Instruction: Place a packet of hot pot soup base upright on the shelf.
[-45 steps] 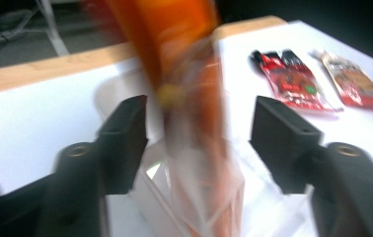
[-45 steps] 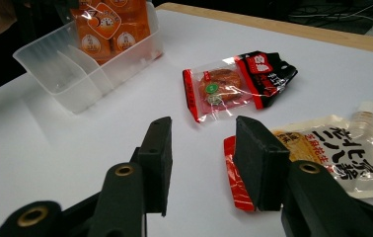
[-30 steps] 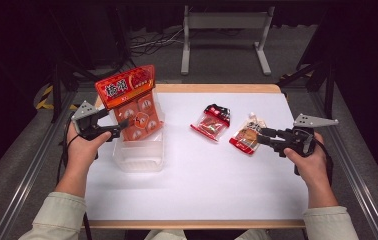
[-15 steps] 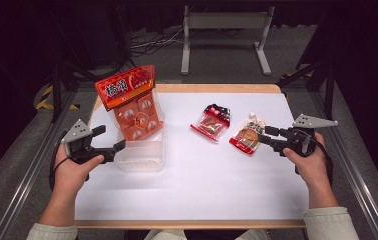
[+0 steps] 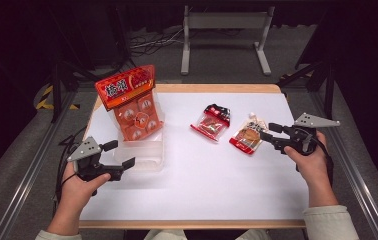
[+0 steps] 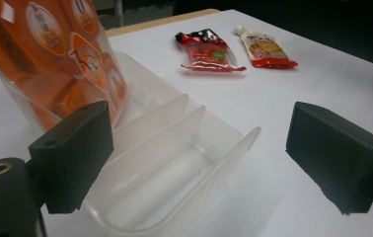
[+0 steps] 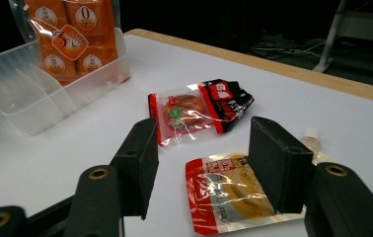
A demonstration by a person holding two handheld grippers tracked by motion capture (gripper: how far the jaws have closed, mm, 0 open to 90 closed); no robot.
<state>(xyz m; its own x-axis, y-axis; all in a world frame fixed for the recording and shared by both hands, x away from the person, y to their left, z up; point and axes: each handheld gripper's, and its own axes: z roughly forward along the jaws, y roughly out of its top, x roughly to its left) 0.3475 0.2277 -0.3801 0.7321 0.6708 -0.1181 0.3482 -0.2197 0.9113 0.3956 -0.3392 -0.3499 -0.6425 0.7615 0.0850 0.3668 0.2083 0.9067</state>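
left tongs (image 5: 125,155) spread, drawn back from the bin (image 5: 142,152); right tongs (image 5: 267,131) just widening over the spouted pouch (image 5: 247,136), not gripping yet.

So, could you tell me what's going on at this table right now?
A person is sorting snack packs with a gripper in each hand. The orange bag stands in the far end of the clear divided bin. The left gripper is open and empty at the bin's near end. The right gripper has just been opening its jaws, which straddle the spouted pouch lying on the table; the pads do not look pressed on it. The red-and-black packet lies untouched between bin and pouch.
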